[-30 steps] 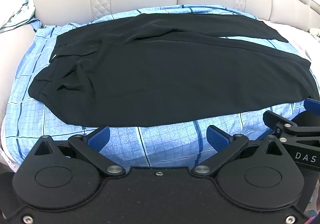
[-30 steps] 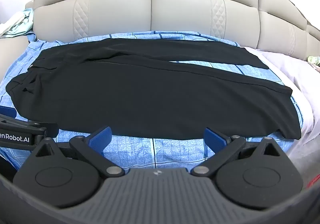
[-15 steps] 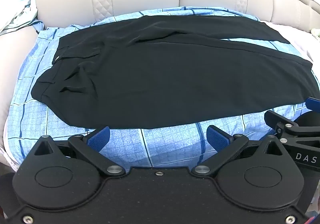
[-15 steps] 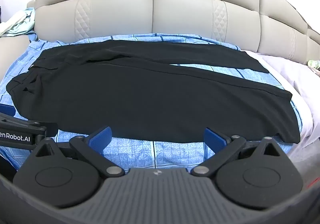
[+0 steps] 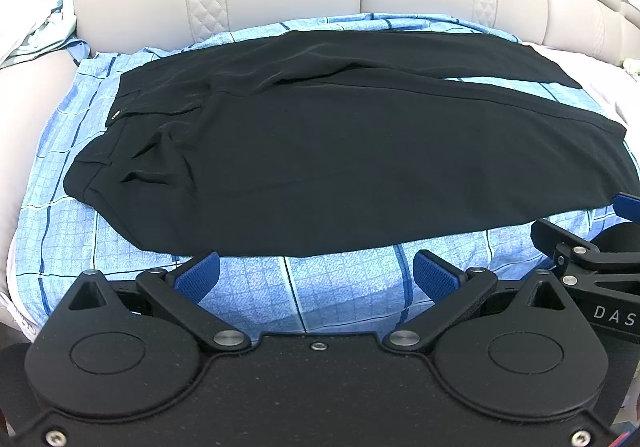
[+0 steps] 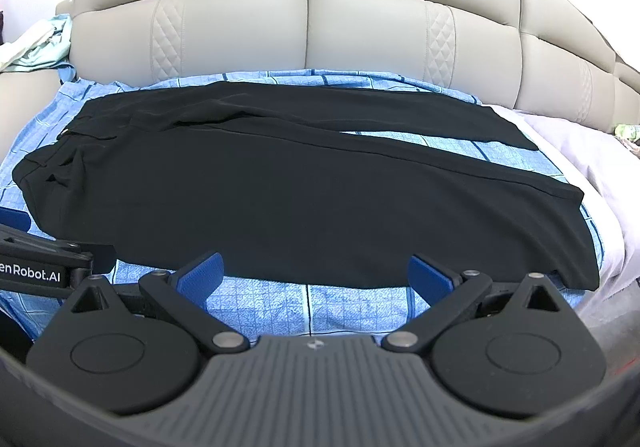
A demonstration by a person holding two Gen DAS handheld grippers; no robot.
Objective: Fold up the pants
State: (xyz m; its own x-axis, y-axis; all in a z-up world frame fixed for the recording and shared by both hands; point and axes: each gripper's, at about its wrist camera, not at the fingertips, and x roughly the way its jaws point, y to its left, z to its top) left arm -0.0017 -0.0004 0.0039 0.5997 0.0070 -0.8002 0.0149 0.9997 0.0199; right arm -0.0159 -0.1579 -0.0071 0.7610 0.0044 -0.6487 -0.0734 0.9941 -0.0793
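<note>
Black pants point(image 5: 340, 151) lie spread flat on a blue checked sheet point(image 5: 344, 287), waistband at the left, two legs running to the right. They also show in the right wrist view point(image 6: 312, 203). My left gripper point(image 5: 316, 271) is open and empty, just short of the pants' near edge. My right gripper point(image 6: 314, 271) is open and empty, its blue fingertips point(image 6: 204, 271) at the near edge of the lower leg. The right gripper's body point(image 5: 592, 259) shows at the right of the left wrist view.
A padded grey headboard point(image 6: 308, 31) rises behind the pants. Pale green cloth point(image 6: 40, 43) lies at the far left corner. A white sheet point(image 6: 580, 151) extends to the right of the blue one. The left gripper's body point(image 6: 36, 267) shows at the left.
Both grippers have pulled back and up slightly; the pants sit a little lower and farther in each view. The pants have not moved.
</note>
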